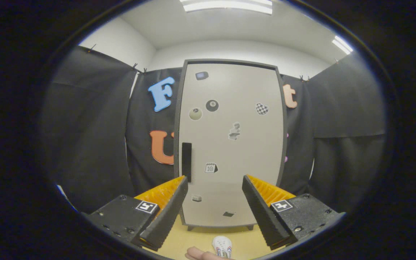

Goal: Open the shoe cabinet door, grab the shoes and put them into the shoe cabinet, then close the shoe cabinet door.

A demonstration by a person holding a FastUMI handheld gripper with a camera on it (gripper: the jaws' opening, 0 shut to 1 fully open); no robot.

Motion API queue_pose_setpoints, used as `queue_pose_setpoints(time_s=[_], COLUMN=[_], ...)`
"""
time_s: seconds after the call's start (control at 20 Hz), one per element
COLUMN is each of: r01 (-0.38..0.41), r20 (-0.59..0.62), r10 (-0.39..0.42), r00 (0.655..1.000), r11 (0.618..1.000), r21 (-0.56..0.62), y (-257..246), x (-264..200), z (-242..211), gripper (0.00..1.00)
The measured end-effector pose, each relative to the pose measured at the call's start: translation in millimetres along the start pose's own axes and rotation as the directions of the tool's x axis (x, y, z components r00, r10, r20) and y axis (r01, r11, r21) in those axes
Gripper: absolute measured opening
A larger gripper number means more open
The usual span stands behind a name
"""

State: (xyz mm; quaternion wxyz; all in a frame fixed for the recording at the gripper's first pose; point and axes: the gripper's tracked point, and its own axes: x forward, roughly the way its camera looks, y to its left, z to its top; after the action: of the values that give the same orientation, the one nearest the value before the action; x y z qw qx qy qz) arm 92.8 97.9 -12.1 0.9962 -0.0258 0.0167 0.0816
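The shoe cabinet (229, 144) stands upright ahead of me against the black cloth, on short legs. Its pale door is closed, with a dark frame, a black vertical handle (186, 161) near its left edge and several stickers on it. My gripper (215, 182) is open, its orange-and-black fingers (168, 206) spread apart with nothing between them, still some way short of the door. The left fingertip lines up just below the handle. A white shoe (222, 246) lies on the yellowish floor below and between the fingers, with part of a hand (200, 255) beside it.
Black cloth walls close in the booth on the left, right and behind the cabinet. The light wooden floor (200, 234) runs from the cabinet's feet toward me. Ceiling lights shine above.
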Motion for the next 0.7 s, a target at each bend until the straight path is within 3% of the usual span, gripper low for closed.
queue_pose_setpoints(time_s=[0.3, 0.7], r01=[-0.027, -0.053], r20=[0.019, -0.048], r10=[0.027, 0.055], r00=[0.999, 0.997], r11=[1.000, 0.998], r21=[0.006, 0.045], y=[38.1, 56.7], x=[80.2, 171.1], z=[0.6, -21.9], gripper=[0.99, 0.99])
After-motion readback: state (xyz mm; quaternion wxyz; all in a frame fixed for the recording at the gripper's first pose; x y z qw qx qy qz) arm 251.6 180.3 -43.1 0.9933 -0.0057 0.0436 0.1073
